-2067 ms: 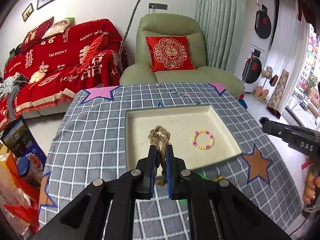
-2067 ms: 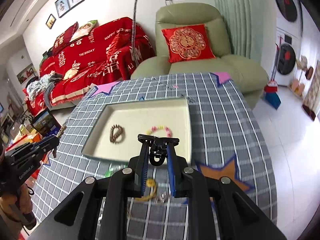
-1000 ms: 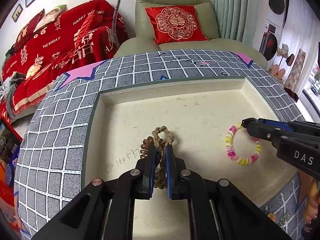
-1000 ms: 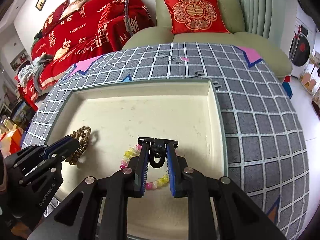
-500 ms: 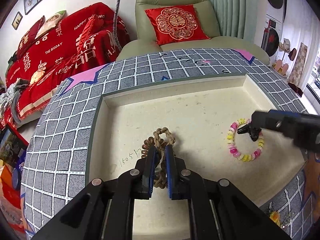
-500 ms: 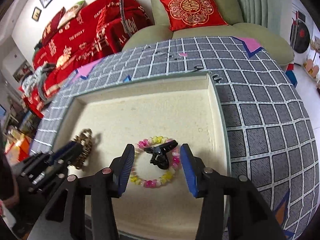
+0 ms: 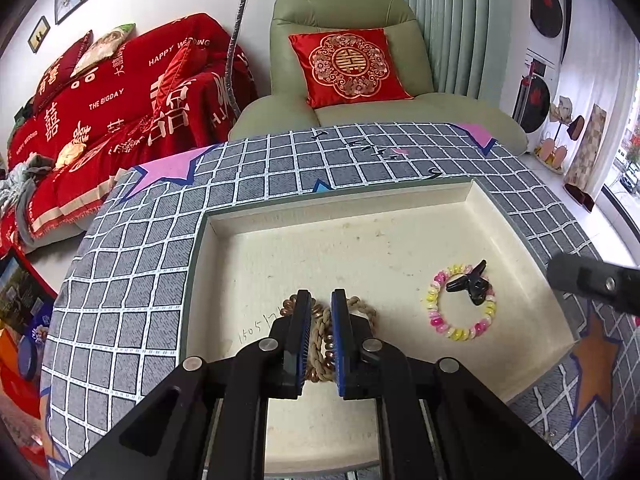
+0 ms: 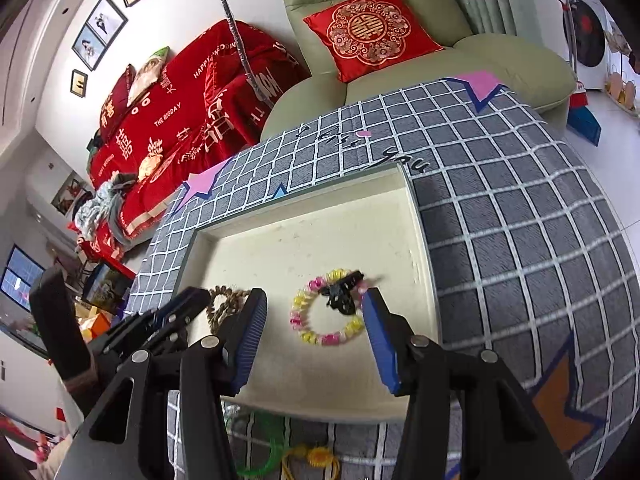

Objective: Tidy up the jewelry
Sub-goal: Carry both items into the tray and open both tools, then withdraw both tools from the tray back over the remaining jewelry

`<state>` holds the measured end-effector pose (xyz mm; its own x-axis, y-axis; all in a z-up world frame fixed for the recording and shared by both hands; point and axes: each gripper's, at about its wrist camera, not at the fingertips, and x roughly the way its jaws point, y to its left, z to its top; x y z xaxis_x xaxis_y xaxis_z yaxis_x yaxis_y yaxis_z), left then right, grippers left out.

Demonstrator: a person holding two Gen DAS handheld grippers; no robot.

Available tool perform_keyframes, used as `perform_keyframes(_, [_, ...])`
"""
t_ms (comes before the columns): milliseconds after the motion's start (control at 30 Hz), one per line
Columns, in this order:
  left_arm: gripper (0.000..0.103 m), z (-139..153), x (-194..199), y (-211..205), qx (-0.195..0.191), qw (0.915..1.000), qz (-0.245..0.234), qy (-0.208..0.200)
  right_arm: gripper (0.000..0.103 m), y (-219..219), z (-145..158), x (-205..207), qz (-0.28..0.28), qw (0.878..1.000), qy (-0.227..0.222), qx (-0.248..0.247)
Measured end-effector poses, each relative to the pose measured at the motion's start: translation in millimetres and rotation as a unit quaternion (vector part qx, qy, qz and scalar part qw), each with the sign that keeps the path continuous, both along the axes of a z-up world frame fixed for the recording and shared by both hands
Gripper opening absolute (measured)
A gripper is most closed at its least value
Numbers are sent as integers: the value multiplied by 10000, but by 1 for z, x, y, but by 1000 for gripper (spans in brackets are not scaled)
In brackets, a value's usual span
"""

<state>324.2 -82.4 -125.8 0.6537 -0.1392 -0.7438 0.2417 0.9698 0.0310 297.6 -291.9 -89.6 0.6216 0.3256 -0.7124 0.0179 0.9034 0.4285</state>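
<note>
- Left wrist view is showing the left gripper (image 7: 321,312) with its blue-padded jaws slightly apart, lying to either side of a braided tan rope bracelet (image 7: 320,330) without clearly pinching it.
- That rope bracelet is lying on the floor of a shallow cream rectangular tray (image 7: 400,204), its long axis running along the fingers, away from the camera; a coppery beaded bracelet (image 7: 289,307) is lying beside and partly under it, and it is showing at the left pad and again between the pads.
- Right wrist view is showing the right gripper (image 8: 314,322) hanging over the near edge of the tray, jaws spread wide and holding nothing.
- A pink-and-yellow beaded bracelet (image 8: 304,330) is lying flat in the tray, seen between the right gripper's open fingers.
- A small black claw hair clip (image 8: 342,292) is resting across the far right arc of that bracelet, touching it, its long axis slanting from near-left to far-right.
- A green plastic ring (image 8: 260,456) and a yellow trinket (image 8: 318,458) are lying on the grey checked tablecloth (image 8: 520,220), just outside the tray's near wall.
</note>
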Motion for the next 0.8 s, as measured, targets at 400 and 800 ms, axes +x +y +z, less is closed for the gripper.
perform_keyframes(400, [103,16,-21,8,23,9989,106,-449,64,-8,6,-39,-31,9998,-128,178])
perform_keyframes(800, [103,26,-78,32,103,9985,91,-535,83,-8,15,-87,-106,9997,-212,96])
